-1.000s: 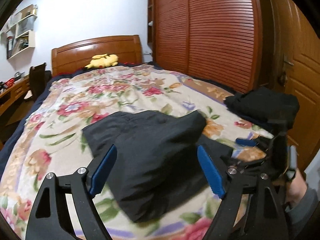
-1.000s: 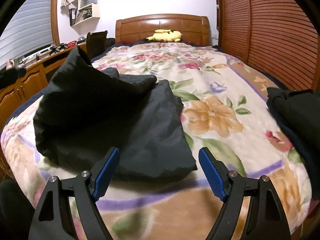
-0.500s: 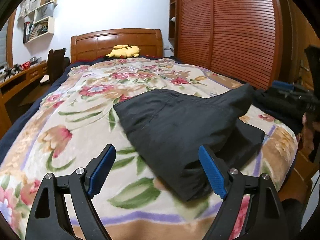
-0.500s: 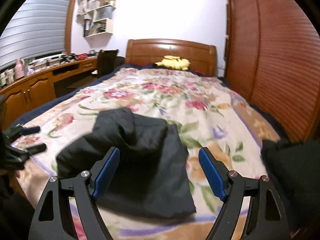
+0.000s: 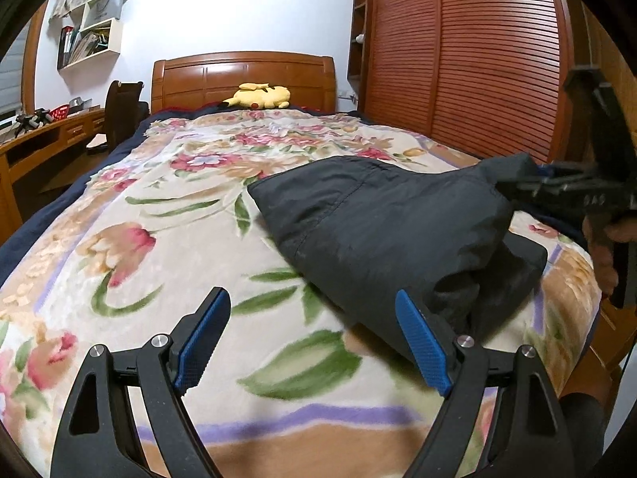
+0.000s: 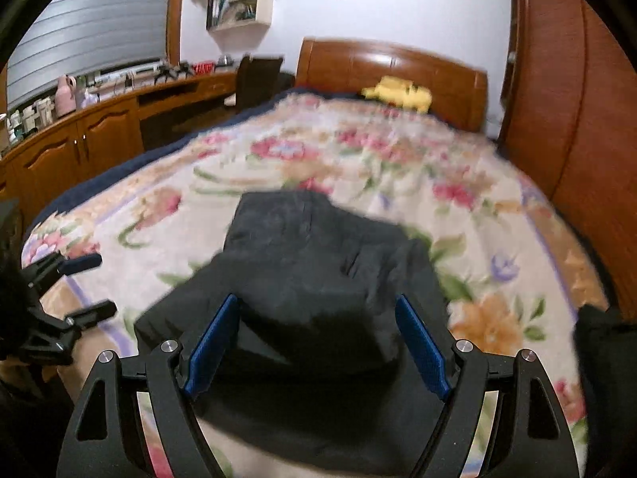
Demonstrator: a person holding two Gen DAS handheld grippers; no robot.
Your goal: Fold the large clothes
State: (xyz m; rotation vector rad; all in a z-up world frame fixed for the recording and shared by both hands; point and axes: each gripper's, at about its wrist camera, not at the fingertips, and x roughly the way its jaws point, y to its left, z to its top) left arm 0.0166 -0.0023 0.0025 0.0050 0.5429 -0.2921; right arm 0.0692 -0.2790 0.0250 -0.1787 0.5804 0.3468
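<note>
A dark padded garment [image 5: 382, 231] lies bunched on the floral blanket [image 5: 159, 247] near the foot of the bed, one corner standing up on its right side. My left gripper [image 5: 312, 338] is open over bare blanket, just left of the garment's near edge, with nothing between its pads. In the right wrist view it shows at the left edge as the left gripper [image 6: 91, 286]. My right gripper [image 6: 318, 338] hangs open over the garment [image 6: 318, 263], jaws wide and straddling the cloth without pinching it. From the left wrist view the right gripper [image 5: 533, 183] sits behind the raised corner.
A second dark clothes pile [image 6: 605, 350] rests at the bed's right edge. A yellow plush toy [image 5: 258, 95] lies by the wooden headboard. Slatted wardrobe doors [image 5: 458, 59] run along the right. A desk [image 6: 79, 139] and chair [image 5: 119, 111] stand left. A hand [image 5: 601, 247] grips the right tool.
My left gripper sank and shifted left, so the garment now lies to the right of its jaws. My right gripper rose, rolled and came in over the garment. Both stayed open.
</note>
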